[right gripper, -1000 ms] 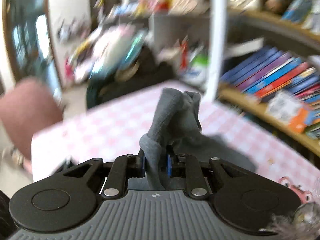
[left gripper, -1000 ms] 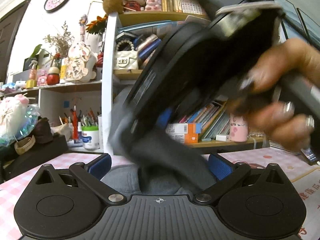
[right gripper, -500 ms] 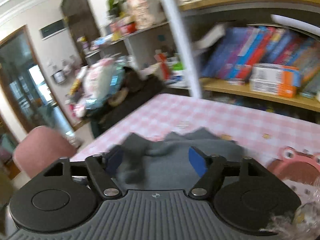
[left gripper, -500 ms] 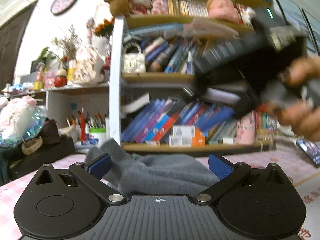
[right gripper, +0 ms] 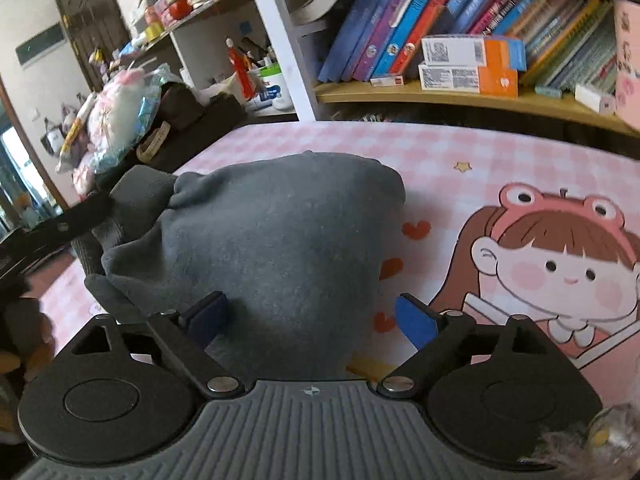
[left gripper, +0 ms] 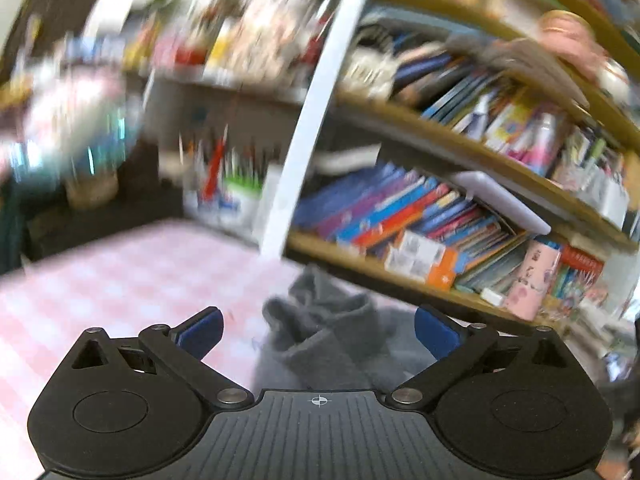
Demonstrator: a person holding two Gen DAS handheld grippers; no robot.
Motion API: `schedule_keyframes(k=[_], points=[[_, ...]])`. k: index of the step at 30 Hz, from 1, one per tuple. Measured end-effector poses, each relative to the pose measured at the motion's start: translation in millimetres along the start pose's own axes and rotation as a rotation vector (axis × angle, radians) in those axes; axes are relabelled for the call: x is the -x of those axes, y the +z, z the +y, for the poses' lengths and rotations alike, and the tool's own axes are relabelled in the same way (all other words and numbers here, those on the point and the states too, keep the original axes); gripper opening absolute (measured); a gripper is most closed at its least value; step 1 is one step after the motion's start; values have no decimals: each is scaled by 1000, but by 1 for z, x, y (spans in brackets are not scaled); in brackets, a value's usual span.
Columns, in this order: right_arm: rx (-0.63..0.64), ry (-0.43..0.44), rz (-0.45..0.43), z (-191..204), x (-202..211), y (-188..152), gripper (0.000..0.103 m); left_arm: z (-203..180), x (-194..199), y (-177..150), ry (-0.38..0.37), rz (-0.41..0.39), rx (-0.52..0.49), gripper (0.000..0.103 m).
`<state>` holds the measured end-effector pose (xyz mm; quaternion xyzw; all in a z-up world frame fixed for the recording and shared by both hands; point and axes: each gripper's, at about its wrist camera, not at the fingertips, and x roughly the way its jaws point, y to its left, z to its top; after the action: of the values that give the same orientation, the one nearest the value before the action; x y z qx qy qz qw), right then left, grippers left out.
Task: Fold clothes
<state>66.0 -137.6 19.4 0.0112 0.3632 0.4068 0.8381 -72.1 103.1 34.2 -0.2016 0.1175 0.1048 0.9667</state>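
Note:
A grey knitted garment (right gripper: 272, 248) lies bunched in a heap on the pink checked tablecloth (right gripper: 460, 152), with a ribbed cuff sticking out at its left. My right gripper (right gripper: 310, 318) hovers over its near edge. Its jaws are opening, and the blue pads stand wide and press on nothing. In the blurred left wrist view the same garment (left gripper: 340, 356) sits low between the pads of my left gripper (left gripper: 318, 334). Those jaws are closing but remain wide apart, clear of the cloth. A black finger of the left gripper (right gripper: 60, 228) shows at the garment's left side.
A bookshelf (right gripper: 440, 96) full of books and boxes runs along the table's far edge. A pen holder, plush toys and bags crowd the far left. A cartoon girl print (right gripper: 560, 264) covers the cloth at the right. A hand (right gripper: 24, 340) is at the left edge.
My right gripper has opened and let go of the grey garment, which dropped from hanging upright into a heap. Both views swung and rolled; the right hand has left the left wrist view.

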Motion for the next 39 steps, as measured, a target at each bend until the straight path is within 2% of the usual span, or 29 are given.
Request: schedule_keyframes(k=[1, 2, 3, 5, 7, 8, 10, 13, 15, 16, 17, 19, 22, 27, 31, 35, 38, 39], points=[[-14, 5, -1, -2, -1, 0, 92, 5, -8, 1, -27, 27, 28, 77], [-26, 8, -2, -3, -1, 0, 92, 7, -11, 1, -48, 35, 43, 31], [-32, 11, -3, -4, -1, 0, 92, 7, -10, 2, -70, 24, 52, 20], [-36, 13, -5, -4, -1, 0, 92, 8, -5, 5, -111, -13, 67, 16], [-40, 28, -14, -5, 0, -1, 94, 8, 10, 7, -137, -99, 70, 16], [-43, 35, -17, -5, 1, -1, 95, 11, 12, 6, -136, -113, 81, 16], [-44, 32, -11, -5, -1, -1, 95, 26, -1, -4, -93, -49, 131, 16], [-46, 37, 4, -4, -6, -2, 95, 49, -19, -18, -28, 47, 205, 25], [-47, 39, 6, -2, -8, -3, 95, 53, -20, -20, -18, 60, 217, 32], [-45, 39, 6, -2, -8, -2, 95, 52, -17, -19, -16, 50, 216, 48], [-44, 38, 6, -2, -8, -2, 95, 51, -13, -17, -5, 33, 214, 70], [-50, 40, 8, -3, -9, -2, 95, 51, -1, -16, -10, -21, 222, 91], [-55, 45, 6, -4, -9, -3, 95, 51, 0, -16, -74, -14, 241, 97], [-60, 55, 5, -5, -10, -4, 95, 44, -17, -19, -41, 94, 190, 97], [-92, 85, 14, -10, -11, -4, 94, 40, -31, -24, -59, 170, 202, 95], [-155, 135, 33, -19, -15, -4, 92, 33, -37, -30, -83, 205, 193, 74], [-191, 157, 34, -25, -12, -4, 90, 29, -36, -32, -139, 218, 218, 62], [-200, 161, 33, -26, -11, -4, 90, 27, -36, -33, -162, 226, 226, 60]])
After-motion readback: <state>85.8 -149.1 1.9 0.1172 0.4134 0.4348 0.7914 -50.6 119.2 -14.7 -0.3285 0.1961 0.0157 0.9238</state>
